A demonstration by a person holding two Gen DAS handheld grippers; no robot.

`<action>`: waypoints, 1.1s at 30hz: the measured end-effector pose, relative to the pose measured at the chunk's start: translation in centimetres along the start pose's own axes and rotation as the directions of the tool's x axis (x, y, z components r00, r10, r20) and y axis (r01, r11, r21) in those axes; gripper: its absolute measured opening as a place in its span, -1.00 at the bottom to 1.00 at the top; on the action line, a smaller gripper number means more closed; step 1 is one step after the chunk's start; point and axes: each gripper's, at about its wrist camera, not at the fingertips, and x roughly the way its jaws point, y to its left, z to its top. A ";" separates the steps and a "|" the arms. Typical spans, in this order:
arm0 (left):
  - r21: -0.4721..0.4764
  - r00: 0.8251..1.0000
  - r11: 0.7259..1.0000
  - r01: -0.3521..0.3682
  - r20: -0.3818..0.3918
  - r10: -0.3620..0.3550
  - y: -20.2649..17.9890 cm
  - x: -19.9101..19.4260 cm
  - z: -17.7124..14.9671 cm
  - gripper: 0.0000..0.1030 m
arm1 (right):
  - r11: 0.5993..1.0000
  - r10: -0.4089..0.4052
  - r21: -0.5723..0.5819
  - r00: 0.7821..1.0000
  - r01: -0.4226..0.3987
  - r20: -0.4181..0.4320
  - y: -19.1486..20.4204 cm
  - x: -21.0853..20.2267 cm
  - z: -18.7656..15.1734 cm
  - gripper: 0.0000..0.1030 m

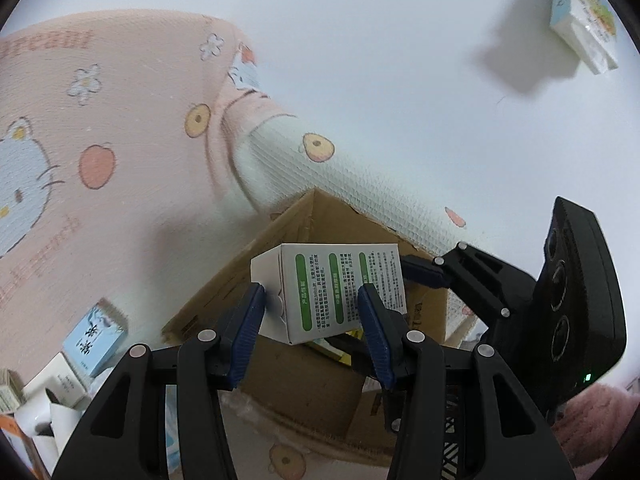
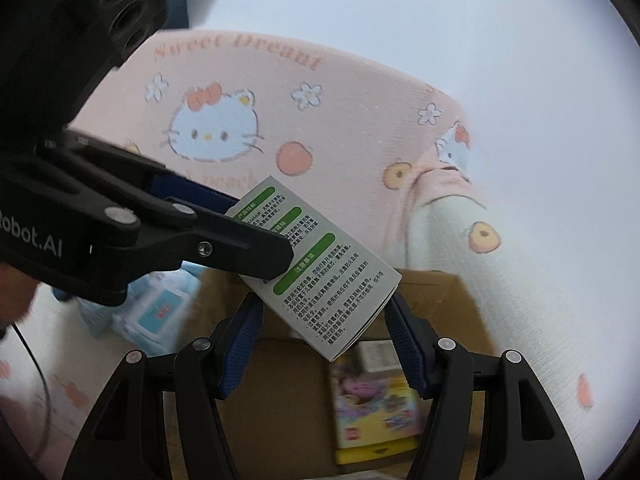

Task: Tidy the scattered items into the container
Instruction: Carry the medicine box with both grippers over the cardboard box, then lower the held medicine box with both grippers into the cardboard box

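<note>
A white carton with green labels (image 1: 340,292) hangs over an open cardboard box (image 1: 224,292). My left gripper (image 1: 312,316) is shut on it, with a blue pad on each side. A finger (image 1: 424,274) of my right gripper reaches in from the right and touches the carton's far edge. In the right wrist view the same carton (image 2: 332,280) sits tilted between the pads of my right gripper (image 2: 324,320), which is shut on it. My left gripper (image 2: 256,232) clamps the carton's upper end from the left. Below lies the cardboard box (image 2: 452,312) with a yellow colourful packet (image 2: 376,408) inside.
A pink cartoon-cat blanket (image 1: 120,140) lies behind the box on a white surface. A light-blue box (image 1: 96,340) and white boxes (image 1: 60,388) lie at lower left. A tissue pack (image 1: 580,28) sits far at upper right. A blue-white wipes pack (image 2: 156,312) lies left of the box.
</note>
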 end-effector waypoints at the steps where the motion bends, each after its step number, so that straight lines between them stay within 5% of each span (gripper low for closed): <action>1: -0.005 1.000 1.000 -0.002 -0.010 0.002 0.0 0.5 0.3 0.02 | 1.000 0.008 0.006 1.000 -0.008 -0.009 -0.5 0.2 0.0 0.19; 7: -0.071 0.992 0.997 0.022 -0.124 -0.031 1.0 3.9 3.5 0.02 | 0.984 0.137 0.127 0.986 -0.125 -0.096 -5.6 2.9 0.6 0.18; 13: -0.064 0.968 0.998 0.005 -0.248 -0.021 1.1 8.1 5.5 0.02 | 0.966 0.236 0.161 0.947 -0.204 -0.217 -9.4 6.6 1.2 0.18; 25: -0.136 0.958 0.990 0.030 -0.280 -0.068 1.7 13.4 4.2 0.01 | 0.967 0.244 0.163 0.900 -0.197 -0.360 -11.8 10.9 -0.9 0.18; 33: -0.219 0.935 0.976 0.002 -0.346 -0.079 2.5 16.1 3.3 0.01 | 0.967 0.249 0.163 0.872 -0.197 -0.421 -11.9 12.6 -2.7 0.18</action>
